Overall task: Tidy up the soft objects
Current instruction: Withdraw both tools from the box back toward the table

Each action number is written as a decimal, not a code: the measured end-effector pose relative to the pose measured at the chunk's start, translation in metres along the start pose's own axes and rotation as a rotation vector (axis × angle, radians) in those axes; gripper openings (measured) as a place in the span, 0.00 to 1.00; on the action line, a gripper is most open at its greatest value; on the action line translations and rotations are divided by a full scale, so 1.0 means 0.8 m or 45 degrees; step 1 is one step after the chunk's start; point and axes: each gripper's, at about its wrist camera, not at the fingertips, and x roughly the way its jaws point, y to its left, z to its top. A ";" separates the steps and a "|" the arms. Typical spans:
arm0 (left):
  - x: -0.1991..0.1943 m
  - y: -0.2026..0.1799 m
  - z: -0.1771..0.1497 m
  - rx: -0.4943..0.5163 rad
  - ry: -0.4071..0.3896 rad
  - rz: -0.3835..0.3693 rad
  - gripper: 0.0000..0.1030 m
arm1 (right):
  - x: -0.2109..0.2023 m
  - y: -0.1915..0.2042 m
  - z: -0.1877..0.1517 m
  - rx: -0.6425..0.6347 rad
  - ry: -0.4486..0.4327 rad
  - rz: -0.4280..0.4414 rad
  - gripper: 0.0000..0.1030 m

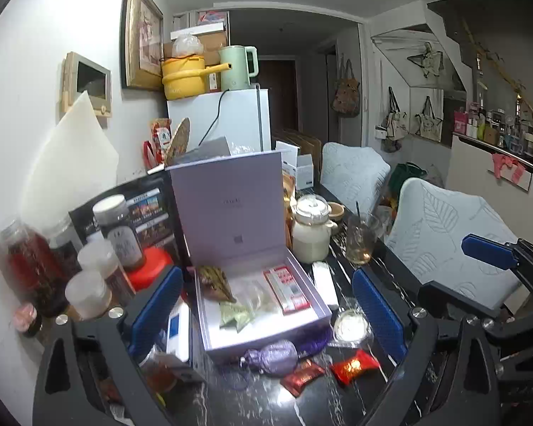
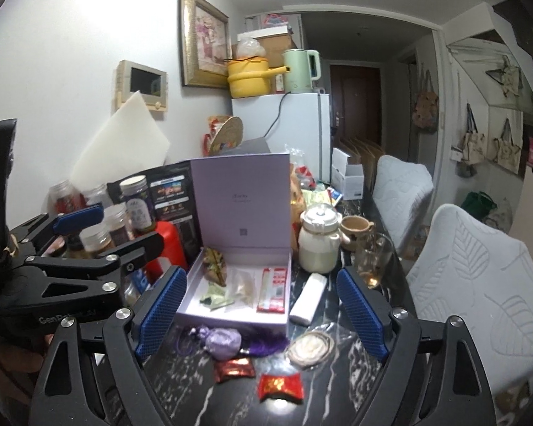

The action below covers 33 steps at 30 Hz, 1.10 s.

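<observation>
In front of me the lilac box (image 2: 199, 310) sits open on the dark marbled counter (image 2: 337, 383), its lid standing upright at the back. Inside it lie a brown patterned pouch (image 2: 215, 266) at the far left, a green packet (image 2: 215, 301) nearer me, a clear bag (image 2: 241, 285) in the middle and a red-and-white packet (image 2: 273, 289) along the right side. Just outside its near wall rests a purple drawstring sachet (image 2: 222, 342) with a dark purple tassel (image 2: 266, 342) beside it. Nearer still lie two red foil packets (image 2: 235, 369) (image 2: 280, 386), and to the right a round clear-wrapped piece (image 2: 311, 349). A white roll (image 2: 307, 298) lies just right of the box.
</observation>
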 end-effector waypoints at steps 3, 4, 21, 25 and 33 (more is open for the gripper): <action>-0.009 0.001 -0.011 -0.007 0.008 -0.013 0.95 | -0.009 0.009 -0.012 -0.008 0.008 0.015 0.85; -0.013 0.002 -0.015 -0.010 0.010 -0.016 0.95 | -0.011 0.011 -0.015 -0.008 0.009 0.012 0.85; -0.031 0.005 -0.067 -0.030 0.063 -0.101 0.95 | -0.024 0.023 -0.085 0.059 0.079 -0.005 0.85; -0.028 0.003 -0.077 -0.033 0.079 -0.113 0.95 | -0.024 0.019 -0.100 0.082 0.108 -0.001 0.85; -0.010 0.006 -0.105 -0.063 0.161 -0.133 0.95 | -0.014 0.012 -0.128 0.112 0.183 -0.007 0.85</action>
